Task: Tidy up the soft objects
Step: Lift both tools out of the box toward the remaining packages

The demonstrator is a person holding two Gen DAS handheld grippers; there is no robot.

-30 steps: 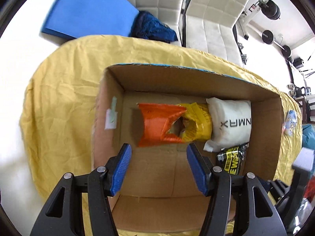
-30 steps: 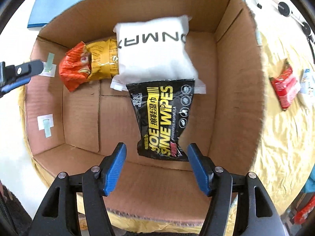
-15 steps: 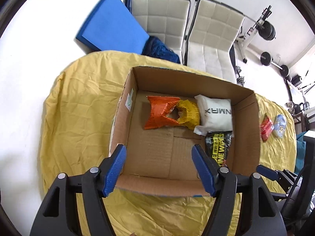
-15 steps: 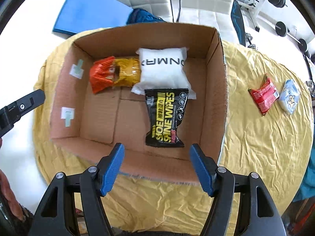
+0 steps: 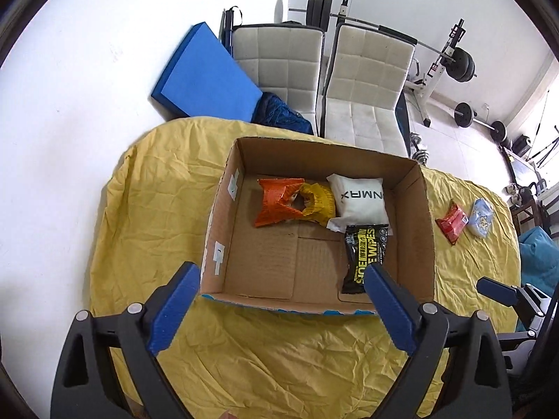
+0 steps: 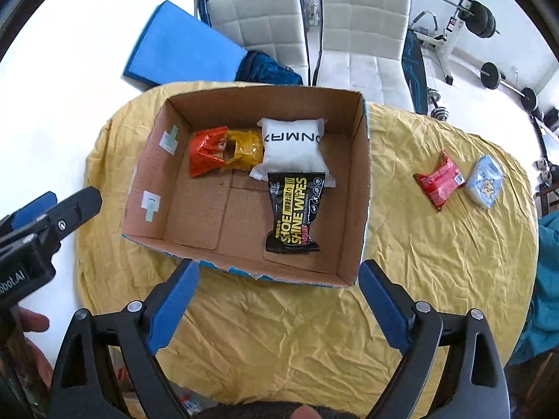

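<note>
An open cardboard box (image 5: 216,230) (image 6: 363,188) stands on a table under a yellow cloth (image 5: 157,202) (image 6: 436,262). Inside lie an orange and yellow snack bag (image 5: 290,202) (image 6: 223,152), a white pack (image 5: 360,197) (image 6: 291,148) and a black shoe wipes pack (image 5: 363,255) (image 6: 295,213). A red packet (image 5: 452,221) (image 6: 438,179) and a pale blue packet (image 5: 482,216) (image 6: 487,181) lie on the cloth right of the box. My left gripper (image 5: 279,309) and right gripper (image 6: 276,305) are open and empty, held high above the box's near edge.
Two white chairs (image 5: 367,80) (image 6: 363,28) stand behind the table. A blue mat (image 5: 206,76) (image 6: 181,45) leans at the back left with a dark blue cloth (image 5: 283,115) beside it. Weight equipment (image 5: 461,66) is at the back right. A teal thing (image 5: 538,255) is at the right edge.
Both grippers have pulled up and back out of the box, so the whole box and table now show. The packs in the box have not moved.
</note>
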